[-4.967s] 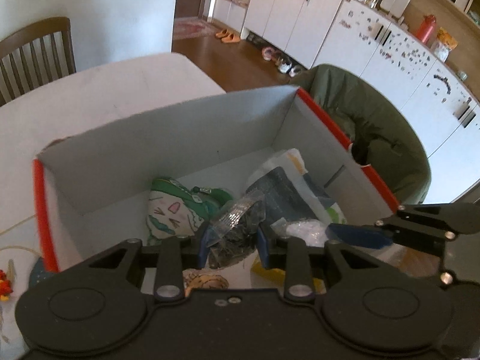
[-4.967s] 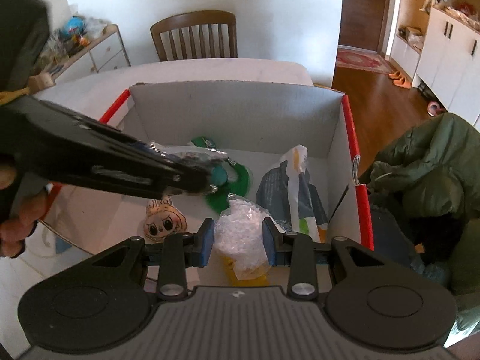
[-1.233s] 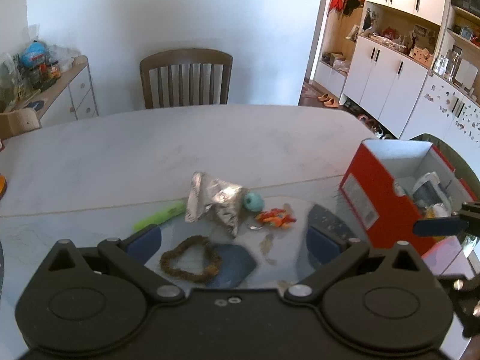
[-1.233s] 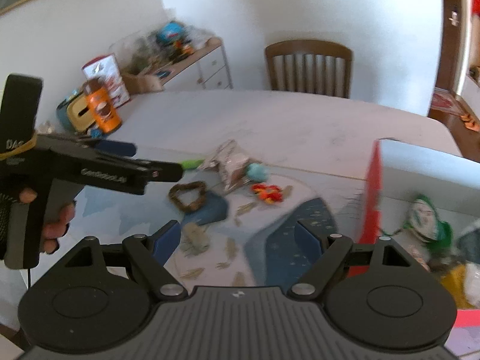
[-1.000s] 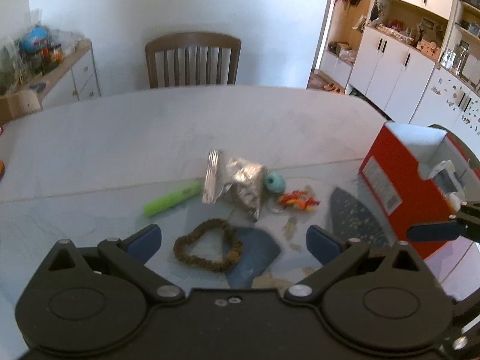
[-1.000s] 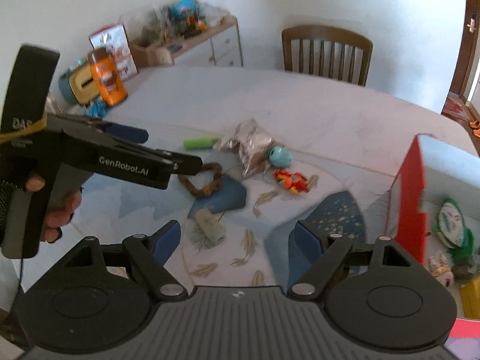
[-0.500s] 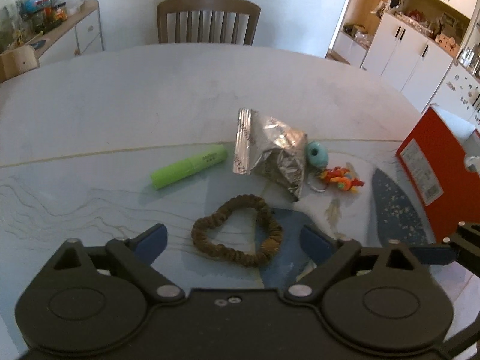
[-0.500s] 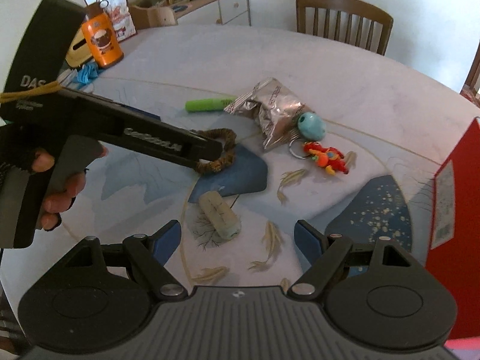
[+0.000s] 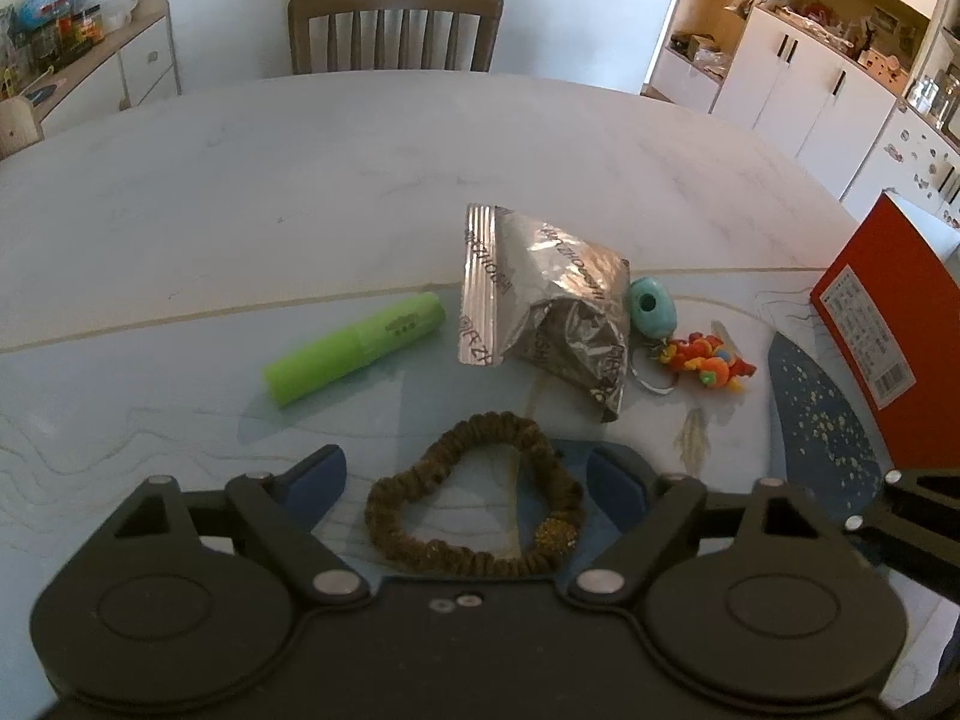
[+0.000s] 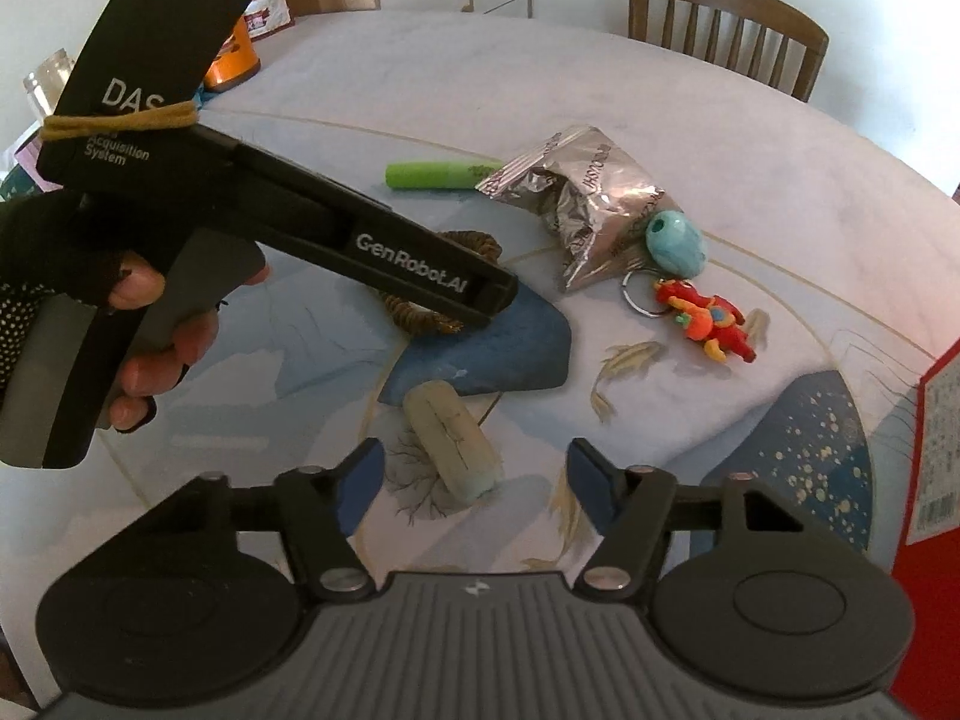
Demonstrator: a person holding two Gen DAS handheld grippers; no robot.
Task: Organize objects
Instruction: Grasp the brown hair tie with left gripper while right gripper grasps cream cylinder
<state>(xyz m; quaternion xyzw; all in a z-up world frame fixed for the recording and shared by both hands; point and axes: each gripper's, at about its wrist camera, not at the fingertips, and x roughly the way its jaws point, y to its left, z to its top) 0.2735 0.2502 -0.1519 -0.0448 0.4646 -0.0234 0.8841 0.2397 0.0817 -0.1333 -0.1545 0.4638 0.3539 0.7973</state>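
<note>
A brown hair scrunchie (image 9: 474, 498) lies on the table between the spread fingers of my open left gripper (image 9: 468, 477), which hovers just over it. Beyond it lie a green marker (image 9: 354, 348), a crumpled silver foil bag (image 9: 540, 306) and a teal bead keyring with a red-orange toy (image 9: 708, 357). In the right wrist view my open right gripper (image 10: 474, 477) sits over a pale cork-like roll (image 10: 450, 441). The scrunchie (image 10: 420, 312) is partly hidden there by the left tool. The red box (image 9: 882, 312) stands at the right.
A patterned blue and white mat (image 10: 660, 396) covers the near table. A wooden chair (image 9: 393, 24) stands at the far side. A sideboard with clutter (image 9: 84, 42) is at the left, and an orange container (image 10: 234, 63) sits near the table's left edge. A gloved hand (image 10: 90, 324) holds the left tool.
Both grippers left the box with their loads dropped, opened, and swung left over the table. In the last second both lowered: the left onto the scrunchie, the right onto the pale roll.
</note>
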